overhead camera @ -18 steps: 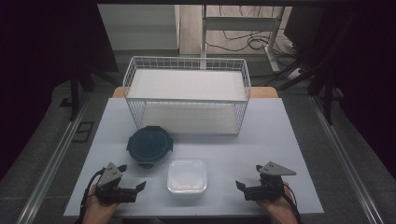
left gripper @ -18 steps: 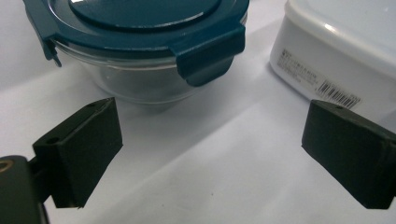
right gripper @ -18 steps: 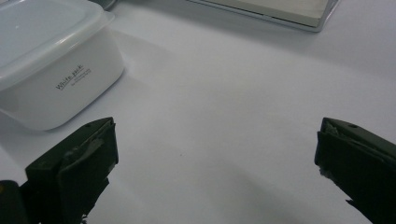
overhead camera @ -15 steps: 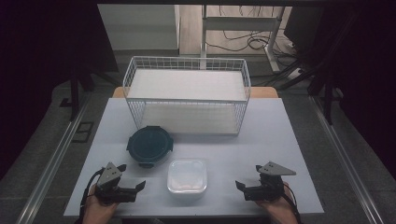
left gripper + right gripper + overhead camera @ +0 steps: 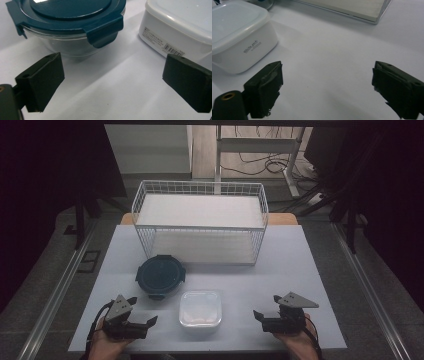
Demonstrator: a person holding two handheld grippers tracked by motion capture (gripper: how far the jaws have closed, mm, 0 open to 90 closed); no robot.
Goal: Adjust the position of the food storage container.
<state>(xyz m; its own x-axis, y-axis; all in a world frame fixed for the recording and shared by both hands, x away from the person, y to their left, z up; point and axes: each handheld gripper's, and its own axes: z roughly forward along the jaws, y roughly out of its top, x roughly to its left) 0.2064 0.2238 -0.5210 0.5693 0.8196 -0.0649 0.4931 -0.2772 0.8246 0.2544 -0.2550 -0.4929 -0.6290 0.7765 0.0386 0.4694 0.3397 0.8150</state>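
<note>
Both grippers' jaws gape empty: the round dish (image 5: 72,27) and white box (image 5: 180,22) sit just beyond the left gripper (image 5: 112,82), with the wire basket (image 5: 200,222) further off.

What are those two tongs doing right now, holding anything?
Left tongs: open, holding nothing, near the round blue-lidded container.
Right tongs: open, holding nothing, beside the white square container.

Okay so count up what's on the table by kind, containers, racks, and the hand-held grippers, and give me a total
Lidded containers: 2, the round glass container with the dark blue lid and the square white container
White wire racks: 1, the two-tier rack at the back
Hand-held grippers: 2, the left hand-held gripper and the right hand-held gripper, both open and empty
Total: 5
</note>
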